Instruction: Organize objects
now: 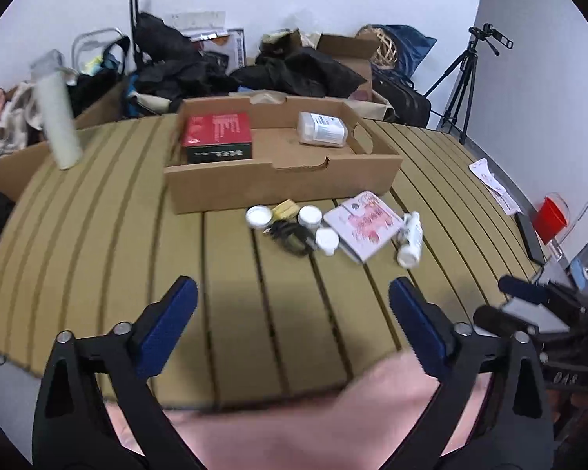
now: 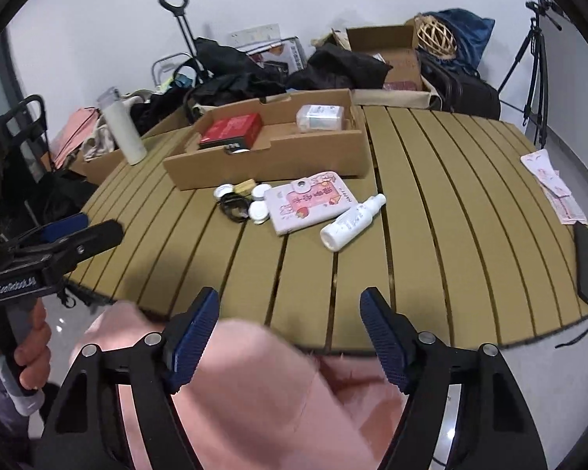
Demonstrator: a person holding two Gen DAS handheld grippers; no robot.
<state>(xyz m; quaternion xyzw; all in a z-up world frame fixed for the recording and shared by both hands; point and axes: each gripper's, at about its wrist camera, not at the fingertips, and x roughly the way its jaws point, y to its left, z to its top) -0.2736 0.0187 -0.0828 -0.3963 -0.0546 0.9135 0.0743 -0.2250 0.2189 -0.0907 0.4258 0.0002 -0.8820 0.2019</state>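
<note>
The loose items — jars (image 2: 259,200), notebook (image 2: 309,200) and spray bottle (image 2: 351,218) — lie mid-table, just near of the box (image 2: 270,164). Both the left gripper (image 1: 294,301) and right gripper (image 2: 290,309) are released, nothing between the jaws. The bottle is best approached squarely across its width — it can roll.

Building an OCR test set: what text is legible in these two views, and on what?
"GenRobot.AI": on the left gripper's black body, right wrist view; last letters blurry.
"HAPPY": small, along the pink notebook's edge; uncertain.
Pink notebook, large characters: Chinese, blurred, unreadable.
Red box in the cardboard tray: white lines on top and front, too small to read.
Clear container label: unreadable.
White spray bottle: print too blurred.
</note>
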